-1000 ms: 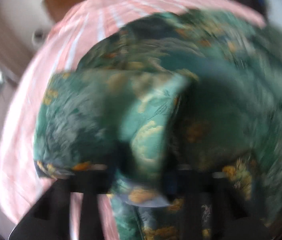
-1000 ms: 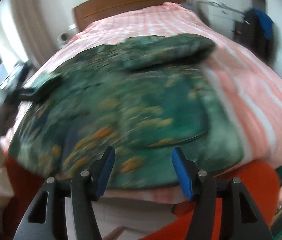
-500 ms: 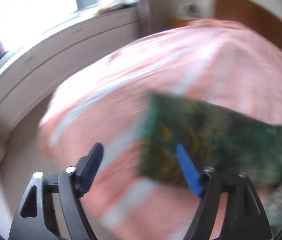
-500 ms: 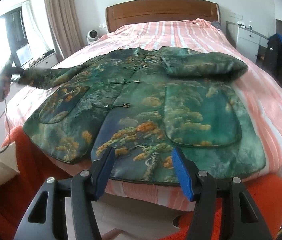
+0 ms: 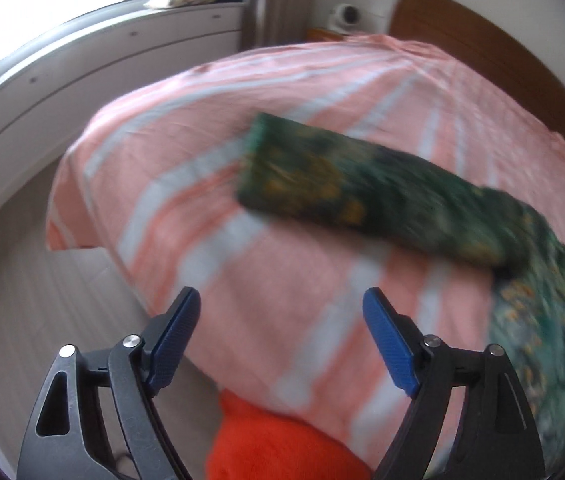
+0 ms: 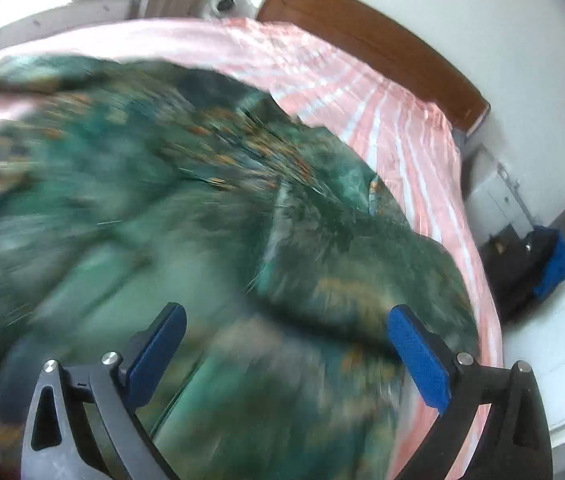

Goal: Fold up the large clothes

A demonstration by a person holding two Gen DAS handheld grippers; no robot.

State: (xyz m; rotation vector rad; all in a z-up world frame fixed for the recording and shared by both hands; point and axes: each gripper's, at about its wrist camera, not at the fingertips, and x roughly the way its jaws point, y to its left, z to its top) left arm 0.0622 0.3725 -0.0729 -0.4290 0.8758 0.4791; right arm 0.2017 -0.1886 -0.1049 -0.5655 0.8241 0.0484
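A large green jacket with gold and orange patterns (image 6: 210, 208) lies spread on a bed with a pink-and-white striped cover (image 6: 382, 92). In the left wrist view one sleeve (image 5: 362, 188) stretches flat across the cover toward the bed's side edge. My left gripper (image 5: 282, 340) is open and empty, above the bed's edge, short of the sleeve cuff. My right gripper (image 6: 286, 356) is open and empty, low over the jacket's body, near a sleeve folded across the front (image 6: 354, 264). Both views are blurred by motion.
A wooden headboard (image 6: 362, 32) stands at the far end. A white cabinet under a window (image 5: 82, 60) runs along the bed's left side. Orange fabric (image 5: 274, 440) hangs below the bed's edge. A dark and blue bag (image 6: 538, 264) sits by the right wall.
My left gripper has let go of the sleeve, which now lies stretched out on the bed, and pulled back. My right gripper has moved in close over the jacket and turned.
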